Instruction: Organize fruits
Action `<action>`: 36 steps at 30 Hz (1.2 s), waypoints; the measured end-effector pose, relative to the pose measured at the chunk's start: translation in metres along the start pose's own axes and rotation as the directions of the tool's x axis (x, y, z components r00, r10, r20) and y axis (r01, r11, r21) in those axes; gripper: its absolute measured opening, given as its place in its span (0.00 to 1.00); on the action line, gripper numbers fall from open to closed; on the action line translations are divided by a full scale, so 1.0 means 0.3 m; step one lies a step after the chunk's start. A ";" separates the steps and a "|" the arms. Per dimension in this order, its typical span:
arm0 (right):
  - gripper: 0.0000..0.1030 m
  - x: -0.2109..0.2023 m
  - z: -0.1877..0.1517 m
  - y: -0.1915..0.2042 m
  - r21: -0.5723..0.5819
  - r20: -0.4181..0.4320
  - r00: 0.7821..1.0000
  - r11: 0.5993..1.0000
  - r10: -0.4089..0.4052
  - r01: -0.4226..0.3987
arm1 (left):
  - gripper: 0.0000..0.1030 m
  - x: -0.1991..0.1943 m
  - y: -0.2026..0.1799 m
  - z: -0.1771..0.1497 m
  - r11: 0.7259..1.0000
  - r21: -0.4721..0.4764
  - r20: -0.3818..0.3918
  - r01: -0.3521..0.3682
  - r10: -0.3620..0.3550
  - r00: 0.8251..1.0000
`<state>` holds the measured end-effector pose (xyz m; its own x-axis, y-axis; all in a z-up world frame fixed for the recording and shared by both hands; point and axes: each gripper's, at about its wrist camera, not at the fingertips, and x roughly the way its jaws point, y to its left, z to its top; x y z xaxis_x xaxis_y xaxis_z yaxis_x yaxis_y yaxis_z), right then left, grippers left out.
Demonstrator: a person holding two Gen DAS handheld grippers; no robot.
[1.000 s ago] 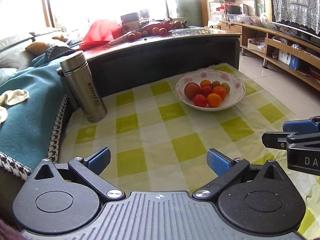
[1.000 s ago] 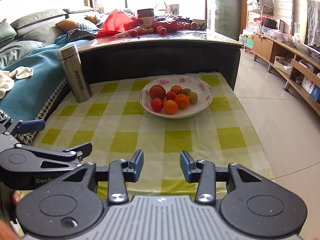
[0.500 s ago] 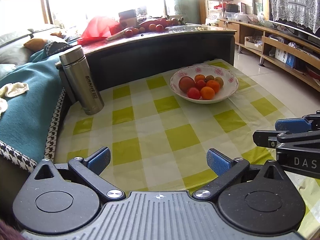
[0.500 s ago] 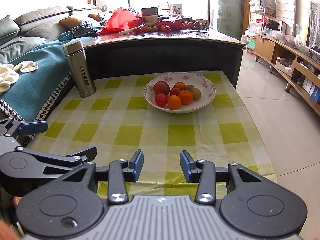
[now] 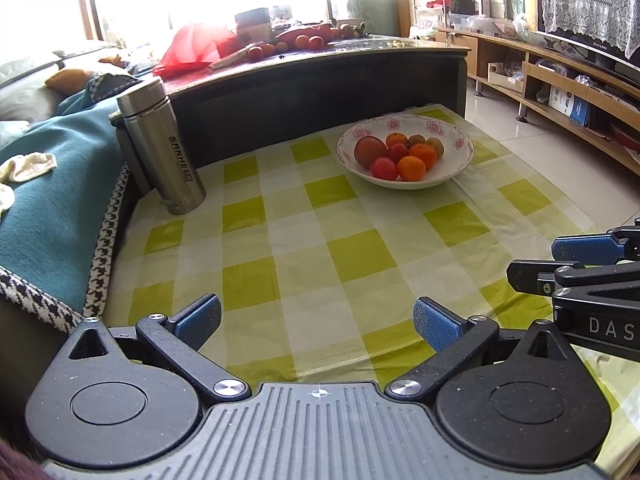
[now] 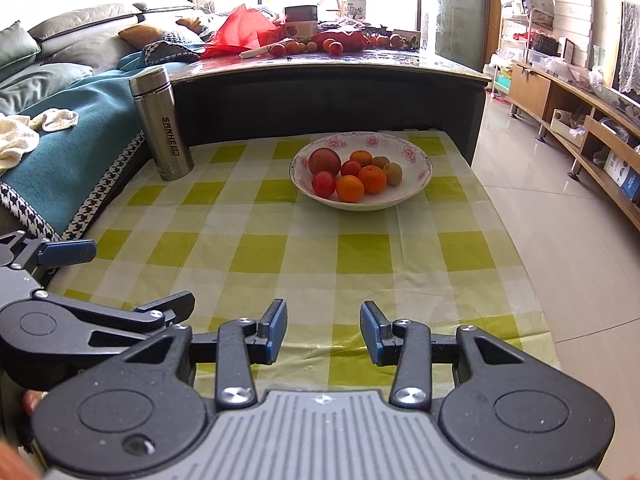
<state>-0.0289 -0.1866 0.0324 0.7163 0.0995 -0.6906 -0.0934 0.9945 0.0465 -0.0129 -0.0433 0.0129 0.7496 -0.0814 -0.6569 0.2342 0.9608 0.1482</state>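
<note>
- On the green-checked tablecloth (image 6: 304, 248) sits one floral bowl (image 6: 416, 160) holding eight fruits: one large reddish fruit (image 6: 324, 161), two small red ones, three oranges, two brownish ones
- One steel flask (image 6: 162, 124) stands at the cloth's far left corner, well apart from the bowl
- Left gripper (image 5: 316, 320): blue pads spread wide, empty, touching nothing
- Right gripper (image 6: 323, 332): pads parted, narrower gap, empty, near the cloth's front edge
- Right view alone shows a fingertip (image 6: 30, 402) under the left gripper; left view alone shows the lace curtain (image 5: 588, 0)
</note>
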 end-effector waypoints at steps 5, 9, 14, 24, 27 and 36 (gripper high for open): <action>0.44 -0.003 -0.012 0.003 -0.001 -0.013 1.000 1.000 -0.003 0.003 | 1.00 -0.004 0.003 -0.003 1.000 -0.010 -0.005 -0.003 0.002 1.000; 0.44 -0.004 -0.021 0.009 -0.005 -0.020 1.000 1.000 0.000 0.000 | 1.00 -0.005 0.008 -0.008 1.000 -0.019 -0.011 -0.003 0.003 1.000; 0.44 -0.007 -0.029 0.010 0.010 -0.033 0.999 1.000 0.007 -0.007 | 1.00 -0.006 0.009 -0.015 1.000 -0.020 -0.017 -0.005 0.004 1.000; 0.44 -0.011 -0.040 0.013 0.024 -0.047 0.999 1.000 0.005 -0.004 | 1.00 -0.011 0.009 -0.027 1.000 -0.030 -0.034 0.000 -0.001 0.999; 0.44 -0.011 -0.042 0.015 0.024 -0.051 0.999 1.000 0.004 -0.003 | 1.00 -0.014 0.008 -0.031 0.999 -0.032 -0.041 -0.003 0.001 0.999; 0.44 -0.009 -0.050 0.022 0.018 -0.062 0.998 1.000 0.002 -0.001 | 1.00 -0.012 0.005 -0.041 1.000 -0.030 -0.053 -0.007 0.005 0.999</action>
<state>-0.0419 -0.1807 0.0237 0.6716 0.0991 -0.7343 -0.0815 0.9949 0.0597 -0.0229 -0.0382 0.0065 0.7167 -0.0619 -0.6946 0.2101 0.9689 0.1305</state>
